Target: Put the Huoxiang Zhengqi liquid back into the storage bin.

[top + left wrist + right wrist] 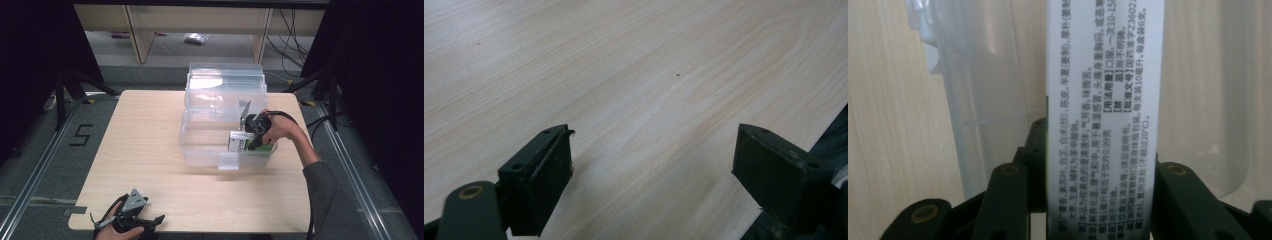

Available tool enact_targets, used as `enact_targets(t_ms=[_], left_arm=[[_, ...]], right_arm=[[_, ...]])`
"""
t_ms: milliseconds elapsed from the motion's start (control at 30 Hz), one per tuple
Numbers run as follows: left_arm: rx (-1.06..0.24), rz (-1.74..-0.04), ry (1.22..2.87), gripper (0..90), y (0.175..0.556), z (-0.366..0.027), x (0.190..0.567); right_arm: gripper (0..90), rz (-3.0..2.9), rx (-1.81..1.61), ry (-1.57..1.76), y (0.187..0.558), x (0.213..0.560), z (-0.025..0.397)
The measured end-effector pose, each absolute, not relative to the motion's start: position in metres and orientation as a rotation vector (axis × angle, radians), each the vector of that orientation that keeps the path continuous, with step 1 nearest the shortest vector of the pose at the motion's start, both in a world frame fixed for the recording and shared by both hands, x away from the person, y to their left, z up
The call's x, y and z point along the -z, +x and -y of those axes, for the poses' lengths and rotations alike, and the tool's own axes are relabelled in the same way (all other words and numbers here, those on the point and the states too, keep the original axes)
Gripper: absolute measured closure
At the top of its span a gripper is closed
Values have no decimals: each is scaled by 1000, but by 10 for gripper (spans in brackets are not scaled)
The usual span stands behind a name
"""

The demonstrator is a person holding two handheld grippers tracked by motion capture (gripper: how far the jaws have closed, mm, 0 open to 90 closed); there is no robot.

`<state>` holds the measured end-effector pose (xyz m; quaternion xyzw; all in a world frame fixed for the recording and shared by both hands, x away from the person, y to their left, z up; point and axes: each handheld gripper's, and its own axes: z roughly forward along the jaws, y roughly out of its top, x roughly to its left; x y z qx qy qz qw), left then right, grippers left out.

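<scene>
A white printed medicine box (1105, 115), clamped between the jaws of the right gripper (252, 136), hangs inside the clear plastic bin (200, 150) at mid-table. The risk: lowered crooked, the carton could catch the bin's wall and twist loose. The left gripper (654, 175) rests wide open and empty at the table's (145, 150) near edge.

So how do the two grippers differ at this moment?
The right gripper is shut on a white box, inside the clear bin; the left gripper is open and holds nothing. The right is raised over the bin, while the left sits low at the table's near edge. Both have black jaws and are hand-held.
</scene>
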<state>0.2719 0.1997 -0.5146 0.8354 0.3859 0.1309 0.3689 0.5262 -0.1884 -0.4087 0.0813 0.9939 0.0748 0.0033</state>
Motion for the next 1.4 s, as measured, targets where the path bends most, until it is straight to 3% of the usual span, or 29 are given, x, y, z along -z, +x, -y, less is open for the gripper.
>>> enact_targets(t_ms=[567, 700, 967, 1400], left_arm=[[-336, -990, 2144, 155, 272, -200, 514], [-336, -985, 2147, 154, 272, -200, 514], [-340, -982, 2158, 155, 272, -200, 513], [-333, -980, 2157, 155, 272, -200, 513]], right_arm=[[620, -3107, -189, 110, 532, 418, 191], [543, -3103, -221, 272, 526, 402, 193], [488, -3036, -341, 365, 521, 375, 204], [464, -2959, -440, 518, 512, 359, 212]])
